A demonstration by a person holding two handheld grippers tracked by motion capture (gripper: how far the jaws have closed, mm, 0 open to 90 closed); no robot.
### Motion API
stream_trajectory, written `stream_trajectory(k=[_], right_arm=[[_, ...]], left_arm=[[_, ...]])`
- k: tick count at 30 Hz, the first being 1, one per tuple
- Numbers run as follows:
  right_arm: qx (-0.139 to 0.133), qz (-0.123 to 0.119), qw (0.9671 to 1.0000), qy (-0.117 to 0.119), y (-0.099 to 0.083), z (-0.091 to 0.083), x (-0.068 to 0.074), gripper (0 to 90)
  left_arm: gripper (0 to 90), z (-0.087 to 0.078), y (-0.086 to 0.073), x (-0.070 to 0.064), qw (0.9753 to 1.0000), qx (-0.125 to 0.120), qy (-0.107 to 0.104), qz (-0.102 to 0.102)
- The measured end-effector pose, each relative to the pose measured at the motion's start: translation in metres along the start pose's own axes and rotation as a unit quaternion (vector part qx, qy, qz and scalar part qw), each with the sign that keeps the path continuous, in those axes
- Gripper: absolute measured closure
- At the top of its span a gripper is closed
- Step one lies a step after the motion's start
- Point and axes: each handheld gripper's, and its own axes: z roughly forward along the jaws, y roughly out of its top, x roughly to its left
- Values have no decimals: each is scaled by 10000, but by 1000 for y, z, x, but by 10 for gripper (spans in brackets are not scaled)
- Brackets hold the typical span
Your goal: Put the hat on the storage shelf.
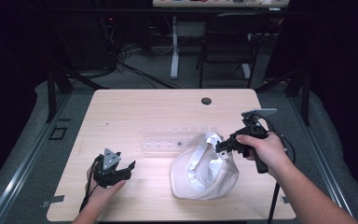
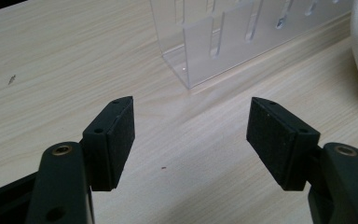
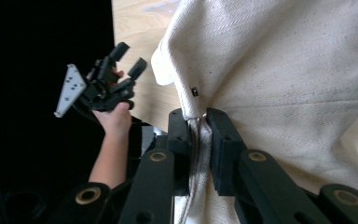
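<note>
I have the right gripper point(image 1: 221, 148) clamped on the white cloth bag point(image 1: 205, 175), its jaws pinched tight on a fold at the bag's upper edge; the right gripper view shows the fabric squeezed between the 2 pads. The bag itself slumps on the tabletop point(image 1: 135, 105), just in front of the clear acrylic rack point(image 1: 168, 138) and touching it at the rack's right end. My left gripper point(image 1: 121, 169) rests well to the left of the bag, jaws spread wide with nothing between them, pointing toward the rack's near corner.
</note>
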Motion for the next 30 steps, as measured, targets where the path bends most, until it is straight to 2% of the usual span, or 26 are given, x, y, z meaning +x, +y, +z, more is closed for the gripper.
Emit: stream_trajectory(k=[3,7,12,15,22,23,30], right_arm=[[-65,42,9999,127,0,2,4,807],[-46,-36,9996,268,1,2,10,807],[-152,-112,9988,441,2,2,25,809],[-143,-218,9987,435,3,-2,32,809],[-291,-265,9982,448,4,-14,40,810],[-369,-213,9981,451,4,-14,41,810],[-480,-256,9973,488,9,-24,47,810]], left_arm=[[325,0,0,1,10000,9,3,-22],[316,1,-1,2,10000,23,35,-62],[312,0,-1,3,9999,-4,46,-114],[320,-1,-1,3,10000,-38,37,-80],[364,-2,0,-1,10000,-34,-21,67],[366,-1,0,-2,10000,-39,-30,64],[369,-1,0,-2,9999,-44,-42,86]])
